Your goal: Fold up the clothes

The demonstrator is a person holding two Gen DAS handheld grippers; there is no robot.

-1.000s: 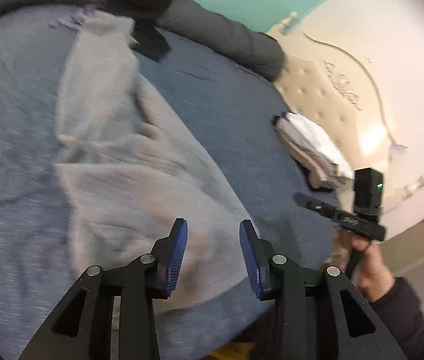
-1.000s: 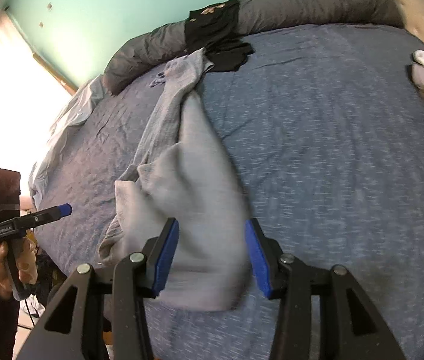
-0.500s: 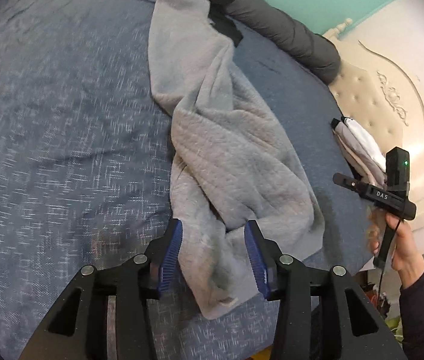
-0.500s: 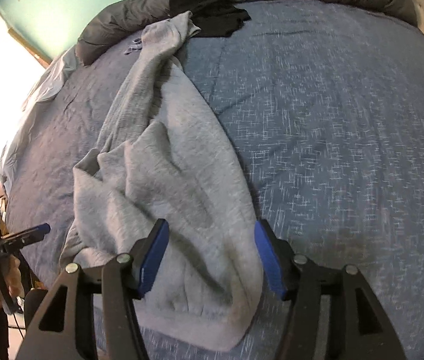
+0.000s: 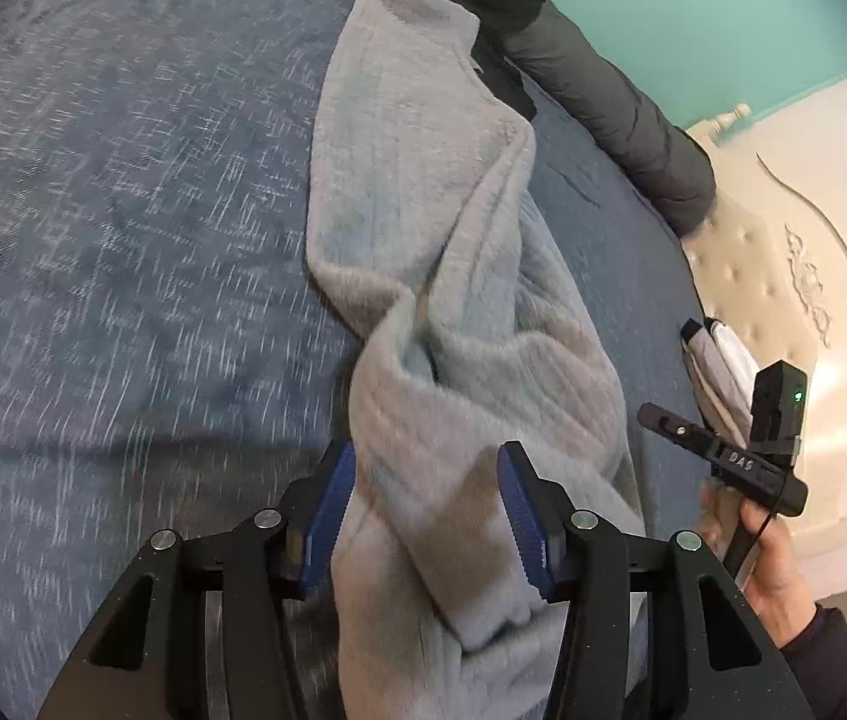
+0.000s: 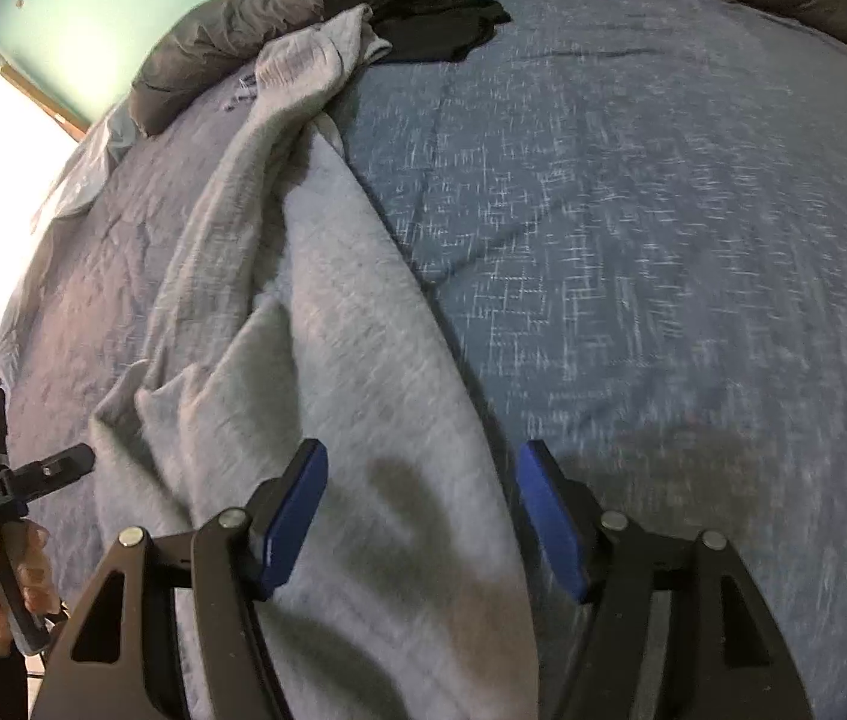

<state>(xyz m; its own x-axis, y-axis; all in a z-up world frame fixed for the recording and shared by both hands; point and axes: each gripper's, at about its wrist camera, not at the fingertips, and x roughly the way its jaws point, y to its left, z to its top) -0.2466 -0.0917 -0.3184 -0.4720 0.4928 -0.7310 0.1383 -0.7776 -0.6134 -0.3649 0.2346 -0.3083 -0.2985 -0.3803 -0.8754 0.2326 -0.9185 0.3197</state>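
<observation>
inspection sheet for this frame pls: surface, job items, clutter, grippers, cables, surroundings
Surface: bed with blue flecked bedspread, rumpled at its far left side.
Job's things: grey garment lying unfolded in a long twisted strip across the bed; near end bunched.
Clutter: black garment at the far end by a dark grey rolled duvet; folded pale clothes near the headboard.
Grippers: left gripper and right gripper both open, jaws just been opening, each low over the grey garment's near end, not clamped.
Cables: thin black cable hanging by the right hand's handle.
Surroundings: cream tufted headboard, teal wall, bright window at left.
</observation>
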